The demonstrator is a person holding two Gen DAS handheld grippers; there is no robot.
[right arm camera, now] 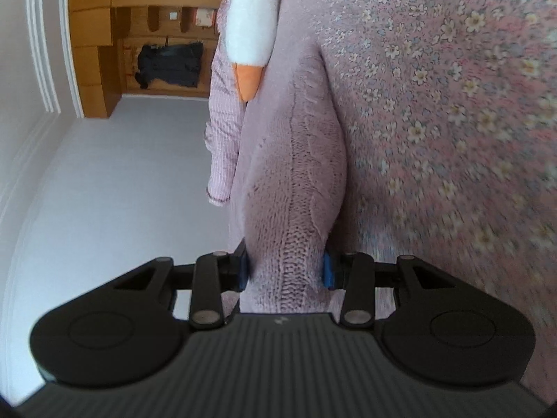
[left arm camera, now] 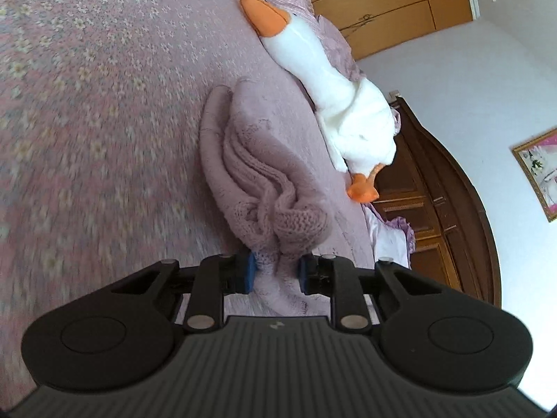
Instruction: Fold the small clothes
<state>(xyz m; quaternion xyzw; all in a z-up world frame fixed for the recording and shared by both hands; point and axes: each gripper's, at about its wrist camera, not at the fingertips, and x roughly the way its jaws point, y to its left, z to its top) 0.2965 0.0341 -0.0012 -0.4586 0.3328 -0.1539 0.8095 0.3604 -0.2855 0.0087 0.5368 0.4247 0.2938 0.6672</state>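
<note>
A small mauve knitted sweater (left arm camera: 259, 174) lies bunched on the flowered bedspread (left arm camera: 87, 104). My left gripper (left arm camera: 276, 273) is shut on a gathered end of it, the knit pinched between its blue pads (left arm camera: 250, 273). In the right wrist view the same sweater (right arm camera: 296, 181) stretches away from the camera in a thick roll. There my right gripper (right arm camera: 287, 271) is shut on its near end, blue pads (right arm camera: 327, 271) pressed against both sides of the knit.
A white plush goose (left arm camera: 334, 83) with an orange beak and feet lies along the bed's far edge, close behind the sweater; its orange part (right arm camera: 247, 80) shows in the right view too. A dark wooden headboard (left arm camera: 445, 191), wardrobes (left arm camera: 383, 7) and walls surround the bed.
</note>
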